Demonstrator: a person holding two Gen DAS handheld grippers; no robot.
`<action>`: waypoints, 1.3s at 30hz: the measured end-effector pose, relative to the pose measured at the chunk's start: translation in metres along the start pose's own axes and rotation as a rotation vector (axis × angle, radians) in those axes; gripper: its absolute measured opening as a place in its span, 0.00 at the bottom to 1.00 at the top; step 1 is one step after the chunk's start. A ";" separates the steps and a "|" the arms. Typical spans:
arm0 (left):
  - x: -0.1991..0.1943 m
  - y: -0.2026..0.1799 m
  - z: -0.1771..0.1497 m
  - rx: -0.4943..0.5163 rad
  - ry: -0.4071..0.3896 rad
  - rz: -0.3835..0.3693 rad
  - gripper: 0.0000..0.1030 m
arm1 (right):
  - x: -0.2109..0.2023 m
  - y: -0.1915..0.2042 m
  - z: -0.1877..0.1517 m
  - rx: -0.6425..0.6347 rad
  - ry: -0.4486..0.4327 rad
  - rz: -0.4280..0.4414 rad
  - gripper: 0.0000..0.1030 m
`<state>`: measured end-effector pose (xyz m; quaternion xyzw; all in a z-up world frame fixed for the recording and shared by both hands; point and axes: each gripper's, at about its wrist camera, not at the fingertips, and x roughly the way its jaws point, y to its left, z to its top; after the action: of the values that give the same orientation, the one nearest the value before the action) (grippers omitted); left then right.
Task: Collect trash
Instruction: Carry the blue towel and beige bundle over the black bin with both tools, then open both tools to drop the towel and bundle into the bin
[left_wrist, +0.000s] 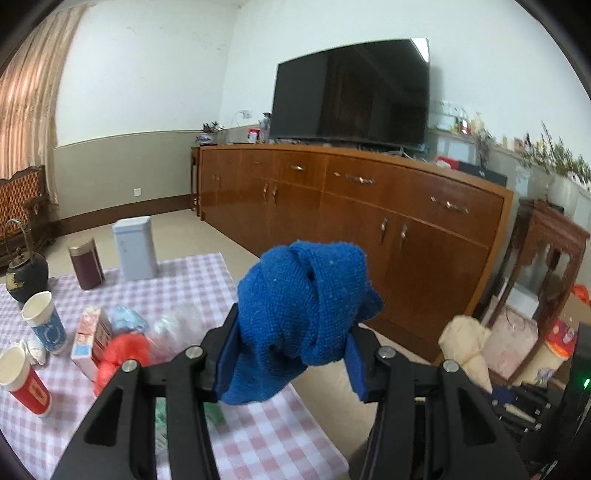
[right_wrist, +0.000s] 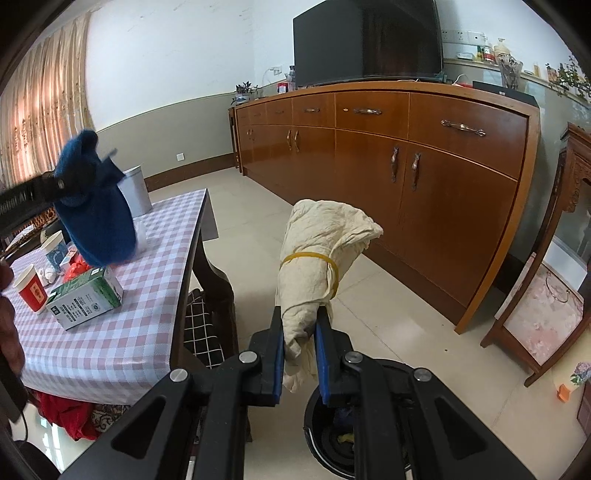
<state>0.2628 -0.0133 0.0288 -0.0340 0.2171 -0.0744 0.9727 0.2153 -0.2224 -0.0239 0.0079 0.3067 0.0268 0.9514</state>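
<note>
Cloths fill both claws at this moment: the left gripper (left_wrist: 291, 354) is clamped on a bunched blue cloth (left_wrist: 303, 302), its pads pressing the sides of the wad, and the right gripper (right_wrist: 299, 354) is pinched nearly closed on the tail of a cream cloth (right_wrist: 317, 254) bound with a yellow rubber band (right_wrist: 325, 262). Both bundles are off the table (right_wrist: 122, 321); the blue one hangs over its right part, the cream one is out over the floor, right of the table edge. Directly below the right gripper stands a dark bin (right_wrist: 325, 439), open, with something blue and yellow already inside.

Trash waits on the checked cloth: a green carton (right_wrist: 86, 299) near the edge, a red cup (right_wrist: 33, 291), a white-blue cup (left_wrist: 44, 321), a pink carton (left_wrist: 92, 339), a red crumpled bag (left_wrist: 122, 354) and clear plastic beside it.

My judgement is that the step in hand is carrying the bundles to the bin. Next, each gripper needs to come over the bin mouth and part its jaws; the right one looks nearly placed, the left one must travel right, clear of the table edge
</note>
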 end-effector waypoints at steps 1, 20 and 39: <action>0.001 -0.006 -0.003 0.008 0.008 -0.011 0.49 | -0.001 -0.003 -0.001 0.002 0.001 -0.003 0.15; 0.020 -0.095 -0.039 0.095 0.103 -0.146 0.49 | -0.034 -0.078 -0.028 0.097 0.006 -0.111 0.15; 0.071 -0.161 -0.130 0.229 0.366 -0.377 0.49 | 0.009 -0.130 -0.105 0.059 0.188 -0.024 0.15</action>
<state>0.2498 -0.1883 -0.1024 0.0504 0.3692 -0.2828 0.8838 0.1674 -0.3518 -0.1185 0.0299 0.3953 0.0071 0.9181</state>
